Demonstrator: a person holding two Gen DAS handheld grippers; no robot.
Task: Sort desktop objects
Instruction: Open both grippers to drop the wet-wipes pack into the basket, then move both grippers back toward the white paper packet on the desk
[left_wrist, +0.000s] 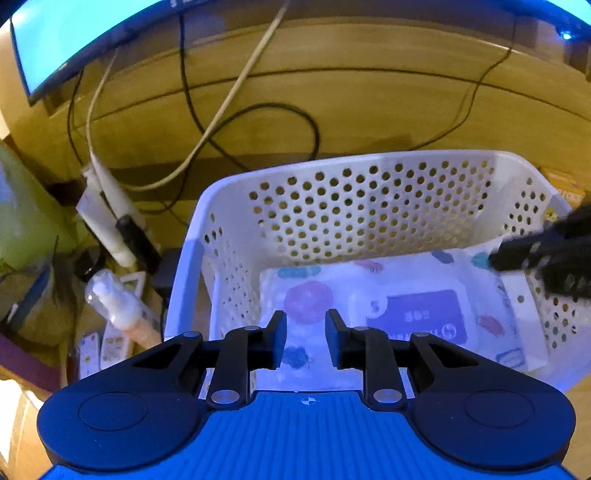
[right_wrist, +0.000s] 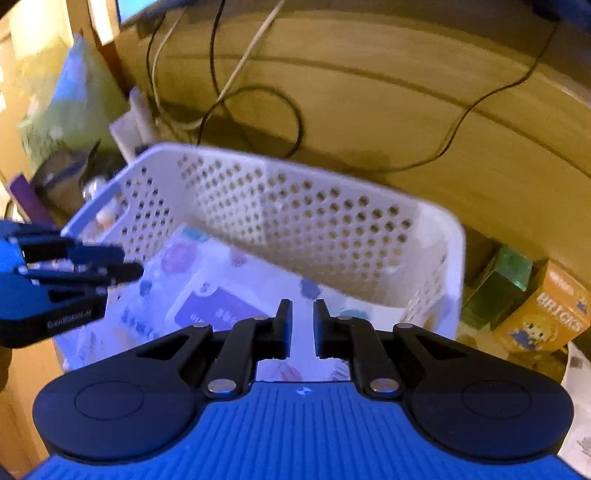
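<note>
A white perforated basket (left_wrist: 332, 166) (right_wrist: 452, 266) stands on the wooden desk. A flat white pack with coloured prints and a purple label (left_wrist: 413, 317) (right_wrist: 218, 306) lies on its floor. My left gripper (left_wrist: 306, 323) hangs over the basket's near edge, open, with nothing between its fingers. It also shows at the left of the right wrist view (right_wrist: 125, 271), by the basket's left wall. My right gripper (right_wrist: 303, 312) hovers above the pack with its jaws drawn close and empty. In the left wrist view its tip (left_wrist: 496, 258) reaches in over the basket's right side.
Left of the basket lie a clear pump bottle (left_wrist: 118, 306), a white power strip (left_wrist: 107, 221) and a green bag (right_wrist: 74, 110). A green box (right_wrist: 498, 291) and an orange bricks box (right_wrist: 543, 314) stand to its right. Cables (left_wrist: 258, 110) loop behind; a monitor (left_wrist: 74, 44) glows at the back left.
</note>
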